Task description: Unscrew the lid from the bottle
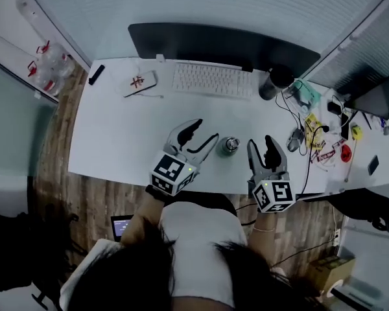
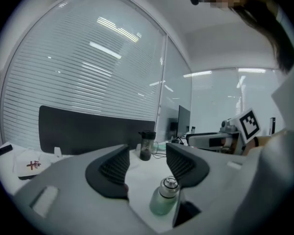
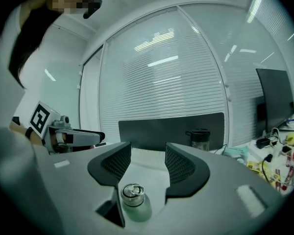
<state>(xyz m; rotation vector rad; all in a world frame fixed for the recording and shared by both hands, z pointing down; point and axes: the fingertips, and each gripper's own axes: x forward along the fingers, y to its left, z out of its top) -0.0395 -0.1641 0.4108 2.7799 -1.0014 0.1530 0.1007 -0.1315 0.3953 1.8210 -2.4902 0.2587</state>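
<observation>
A small pale green bottle (image 1: pixel 231 146) with a shiny metal lid stands upright on the white desk (image 1: pixel 117 135), near its front edge. My left gripper (image 1: pixel 203 133) hovers just left of it, open, with nothing between its fingers. My right gripper (image 1: pixel 264 145) hangs just right of it, also open and empty. In the left gripper view the bottle (image 2: pixel 164 199) shows low, beneath the right-hand pad, apart from the open gripper (image 2: pixel 147 163). In the right gripper view the bottle (image 3: pixel 134 202) sits below the open gripper (image 3: pixel 148 163), and the lid (image 3: pixel 132 191) carries a ring.
A white keyboard (image 1: pixel 212 80) and a dark monitor (image 1: pixel 214 44) stand at the back of the desk. A dark tumbler (image 1: pixel 269 86) sits back right. Cables and small clutter (image 1: pixel 318 138) crowd the right end. A card (image 1: pixel 139 81) and a remote (image 1: pixel 96 74) lie back left.
</observation>
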